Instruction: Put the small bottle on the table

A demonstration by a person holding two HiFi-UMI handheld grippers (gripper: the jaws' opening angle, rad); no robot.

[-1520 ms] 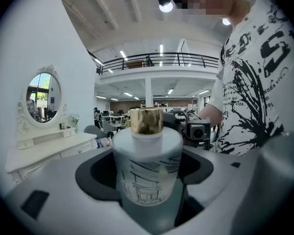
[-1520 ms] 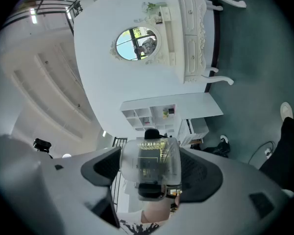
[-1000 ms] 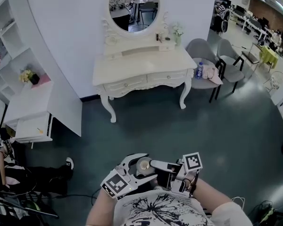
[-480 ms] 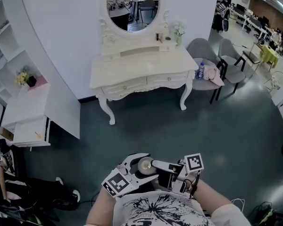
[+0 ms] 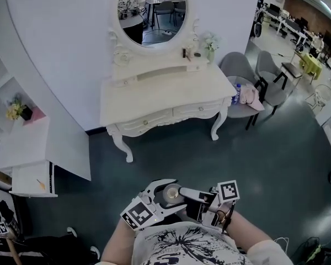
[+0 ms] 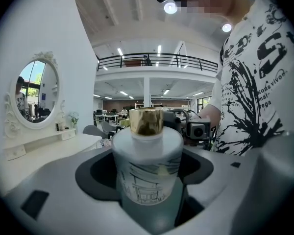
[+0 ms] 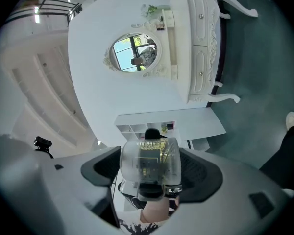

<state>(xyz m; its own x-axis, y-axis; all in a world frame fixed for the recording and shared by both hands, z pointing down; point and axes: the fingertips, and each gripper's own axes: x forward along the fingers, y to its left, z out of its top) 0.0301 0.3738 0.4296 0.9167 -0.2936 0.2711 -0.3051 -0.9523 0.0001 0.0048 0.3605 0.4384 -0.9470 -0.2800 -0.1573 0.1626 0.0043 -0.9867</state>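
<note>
The small bottle (image 5: 170, 192) is clear with a gold cap and is held close in front of the person's chest. In the left gripper view the small bottle (image 6: 147, 153) stands upright, its body pressed between the jaw pads of my left gripper (image 6: 147, 182). From the other side, the right gripper view shows the small bottle (image 7: 150, 164) filling the gap of my right gripper (image 7: 150, 176). In the head view my left gripper (image 5: 164, 196) and right gripper (image 5: 181, 194) meet at the bottle, both shut on it. The white dressing table (image 5: 154, 93) stands ahead, across the floor.
An oval mirror (image 5: 151, 10) hangs over the table, and small items (image 5: 196, 53) sit on its back ledge. Grey chairs (image 5: 248, 73) stand to the right, with a water bottle (image 5: 235, 94) on one seat. White shelving (image 5: 22, 148) lines the left. Dark teal floor (image 5: 171, 153) lies between.
The view has shifted forward and left: the dressing table sits lower and larger in the frame. Both grippers and the bottle keep the same pose. Someone's legs at lower left have slid almost out of view.
</note>
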